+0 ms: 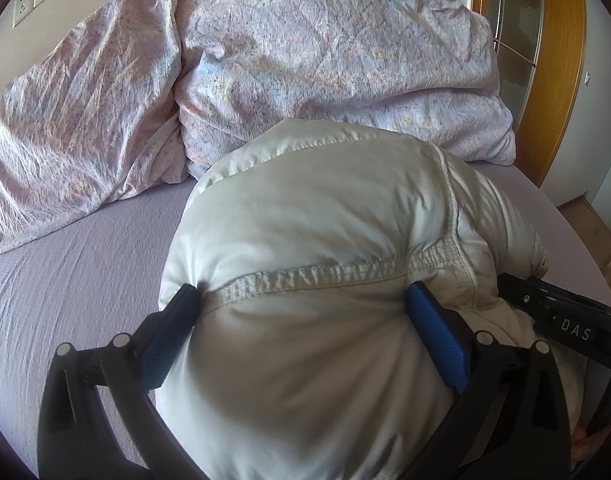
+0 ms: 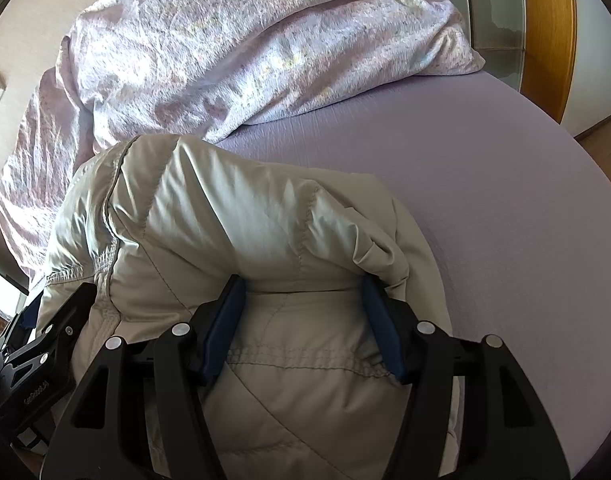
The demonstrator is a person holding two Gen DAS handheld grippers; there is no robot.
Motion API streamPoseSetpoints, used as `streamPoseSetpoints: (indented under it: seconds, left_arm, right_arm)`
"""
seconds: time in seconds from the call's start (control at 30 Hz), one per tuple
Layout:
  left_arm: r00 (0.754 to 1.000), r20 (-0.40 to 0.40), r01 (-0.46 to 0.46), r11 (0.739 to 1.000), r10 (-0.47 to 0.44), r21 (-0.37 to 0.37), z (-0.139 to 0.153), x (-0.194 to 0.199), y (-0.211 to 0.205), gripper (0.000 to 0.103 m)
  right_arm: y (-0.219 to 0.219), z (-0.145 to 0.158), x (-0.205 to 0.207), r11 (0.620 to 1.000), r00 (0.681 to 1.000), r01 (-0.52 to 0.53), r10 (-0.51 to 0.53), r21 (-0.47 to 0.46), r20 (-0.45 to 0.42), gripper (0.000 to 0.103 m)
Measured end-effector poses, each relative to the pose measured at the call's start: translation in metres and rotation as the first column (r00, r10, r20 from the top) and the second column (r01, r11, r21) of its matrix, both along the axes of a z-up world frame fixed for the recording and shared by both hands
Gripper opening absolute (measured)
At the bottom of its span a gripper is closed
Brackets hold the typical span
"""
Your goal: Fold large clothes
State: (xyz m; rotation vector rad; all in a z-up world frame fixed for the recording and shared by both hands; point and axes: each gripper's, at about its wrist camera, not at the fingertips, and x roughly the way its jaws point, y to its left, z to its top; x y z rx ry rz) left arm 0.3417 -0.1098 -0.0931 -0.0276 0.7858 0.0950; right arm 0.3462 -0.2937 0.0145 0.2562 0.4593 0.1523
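Observation:
A puffy off-white padded jacket (image 1: 305, 216) lies bunched on the bed; it also shows in the right wrist view (image 2: 225, 216). My left gripper (image 1: 303, 300) has its blue pads spread wide with a thick bulge of the jacket and its stitched seam between them, pads pressing the fabric. My right gripper (image 2: 303, 294) also has its pads apart around a fold of the jacket, touching it on both sides. The right gripper's black body (image 1: 561, 312) shows at the right of the left wrist view, and the left gripper's body (image 2: 37, 344) at the left of the right wrist view.
The bed has a lilac sheet (image 1: 85, 280), seen too in the right wrist view (image 2: 505, 184). A crumpled pink patterned duvet (image 1: 305, 52) is heaped at the far side behind the jacket (image 2: 245, 48). A wooden door frame (image 1: 553, 68) stands at the right, wall sockets (image 1: 21, 12) at the far left.

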Motion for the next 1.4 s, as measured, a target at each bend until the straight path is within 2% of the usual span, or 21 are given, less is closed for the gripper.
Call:
streamPoseSetpoints:
  seconds: [0.2,0.4,0.47,0.6,0.63,0.67,0.8,0.97,1.2,1.4]
  left_arm:
    - [1.0,-0.023,0.003,1.0,-0.003,-0.003,0.003,0.001,0.0,0.101]
    - [0.997,-0.078,0.004,1.0,-0.006,-0.017,0.02,-0.004,0.007,0.101]
    - [0.996,-0.087,-0.003,0.999,-0.001,-0.037,0.028,-0.01,0.015,0.101]
    - [0.996,-0.089,-0.005,1.0,0.002,-0.028,0.043,-0.022,0.031,0.101]
    - [0.996,-0.092,-0.013,1.0,0.011,-0.023,0.047,-0.025,0.039,0.101]
    - [0.995,-0.096,-0.015,0.999,0.012,-0.028,0.049,-0.025,0.043,0.101]
    - [0.987,-0.161,-0.013,0.998,0.002,-0.063,0.048,-0.025,0.062,0.101]
    - [0.981,-0.195,-0.027,0.995,0.008,-0.096,0.042,-0.027,0.077,0.101]
    - [0.976,-0.216,-0.025,0.991,-0.004,-0.134,0.039,-0.026,0.081,0.101]
    - [0.973,-0.23,-0.024,0.987,-0.014,-0.159,0.036,-0.025,0.083,0.101]
  right_arm:
    - [0.0,-0.002,0.0,1.0,1.0,-0.005,0.005,0.003,-0.007,0.062]
    - [-0.004,0.005,0.0,0.999,0.998,-0.03,0.031,0.026,-0.06,0.066]
    - [-0.005,0.01,-0.004,0.999,0.996,-0.035,0.036,0.02,-0.079,0.07]
    - [-0.012,0.015,-0.018,1.0,0.995,-0.024,0.025,0.015,-0.094,0.085]
    - [-0.015,0.014,-0.02,1.0,0.995,-0.013,0.014,0.015,-0.1,0.094]
    - [-0.019,0.015,-0.023,1.0,0.994,-0.011,0.014,0.027,-0.106,0.095]
    - [-0.039,0.01,-0.024,0.991,0.985,-0.05,0.07,0.127,-0.16,0.096]
    - [-0.056,0.001,-0.02,0.968,0.966,-0.092,0.144,0.234,-0.214,0.099]
    - [-0.068,-0.017,-0.008,0.914,0.931,-0.12,0.24,0.388,-0.277,0.102]
    - [-0.066,-0.031,0.009,0.852,0.884,-0.159,0.348,0.499,-0.312,0.102]
